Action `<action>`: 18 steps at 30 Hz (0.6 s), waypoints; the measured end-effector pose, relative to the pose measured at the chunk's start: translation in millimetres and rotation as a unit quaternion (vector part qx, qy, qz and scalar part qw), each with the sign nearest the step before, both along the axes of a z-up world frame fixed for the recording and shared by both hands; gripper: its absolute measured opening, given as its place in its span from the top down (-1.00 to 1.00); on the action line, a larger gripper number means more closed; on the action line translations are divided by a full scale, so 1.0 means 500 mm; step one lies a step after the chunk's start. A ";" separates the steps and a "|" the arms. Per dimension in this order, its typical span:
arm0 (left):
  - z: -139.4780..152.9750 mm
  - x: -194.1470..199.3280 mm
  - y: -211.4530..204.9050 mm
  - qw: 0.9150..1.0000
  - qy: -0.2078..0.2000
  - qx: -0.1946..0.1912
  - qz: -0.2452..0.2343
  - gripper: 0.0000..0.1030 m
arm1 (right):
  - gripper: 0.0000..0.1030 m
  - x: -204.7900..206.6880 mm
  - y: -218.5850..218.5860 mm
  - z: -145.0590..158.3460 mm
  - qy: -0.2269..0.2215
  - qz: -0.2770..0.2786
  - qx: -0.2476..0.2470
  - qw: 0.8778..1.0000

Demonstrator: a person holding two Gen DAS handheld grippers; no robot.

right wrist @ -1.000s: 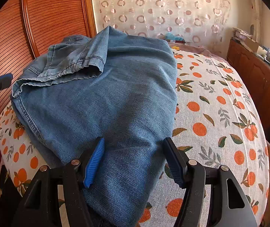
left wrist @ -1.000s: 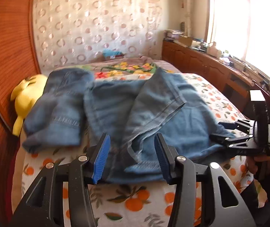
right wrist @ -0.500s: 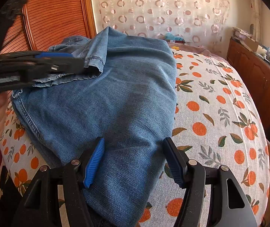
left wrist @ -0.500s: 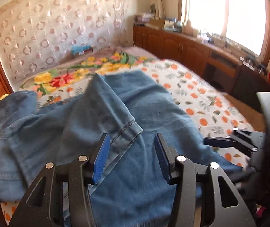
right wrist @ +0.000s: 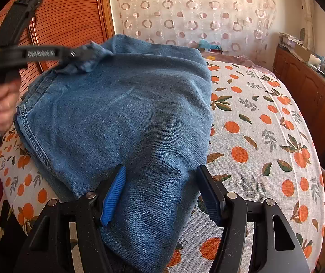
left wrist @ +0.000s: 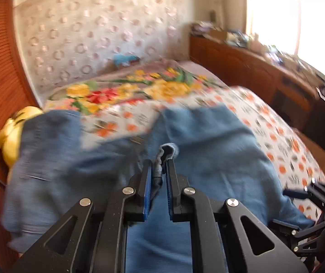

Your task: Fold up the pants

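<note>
Blue denim pants (left wrist: 207,154) lie spread on the bed. In the left wrist view my left gripper (left wrist: 159,162) has a bunched fold of the denim pinched between its blue pads, and its jaws are closing. The right wrist view shows the left gripper (right wrist: 80,53) at the far left edge of the pants (right wrist: 128,104), where it lifts a crumpled hem, with a hand (right wrist: 1,104) on its handle. At the near end of the pants my right gripper (right wrist: 161,170) stands open, with denim lying flat under its spread fingers. The right gripper (left wrist: 280,207) also shows at the left wrist view's right edge.
The bed has an orange-print sheet (right wrist: 264,136) and, farther back, a floral blanket (left wrist: 128,91). A yellow plush toy (left wrist: 14,132) sits by the wooden wall panel (right wrist: 66,18). A low wooden cabinet (left wrist: 242,68) with clutter runs under the window.
My left gripper swept across the pants to the folded-over leg and went from open to clamped on its hem. The right gripper has kept still and open.
</note>
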State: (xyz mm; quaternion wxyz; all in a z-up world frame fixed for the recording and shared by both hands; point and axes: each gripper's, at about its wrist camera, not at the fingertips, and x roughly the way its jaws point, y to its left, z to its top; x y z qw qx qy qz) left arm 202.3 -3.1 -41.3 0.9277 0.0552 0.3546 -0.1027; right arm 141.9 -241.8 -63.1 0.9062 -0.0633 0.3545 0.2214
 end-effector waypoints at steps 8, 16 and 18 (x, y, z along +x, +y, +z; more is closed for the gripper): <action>0.019 0.034 0.122 0.997 -0.006 0.015 0.072 0.74 | -0.27 0.000 0.001 -0.001 -0.001 -0.001 -0.002 1.000; -0.025 -0.042 0.151 0.998 0.010 -0.018 0.065 0.21 | -0.27 -0.001 0.003 -0.003 0.000 -0.002 0.001 1.000; -0.031 -0.076 0.147 0.998 0.004 -0.025 0.054 0.16 | -0.27 -0.001 0.003 -0.002 0.000 -0.004 0.003 1.000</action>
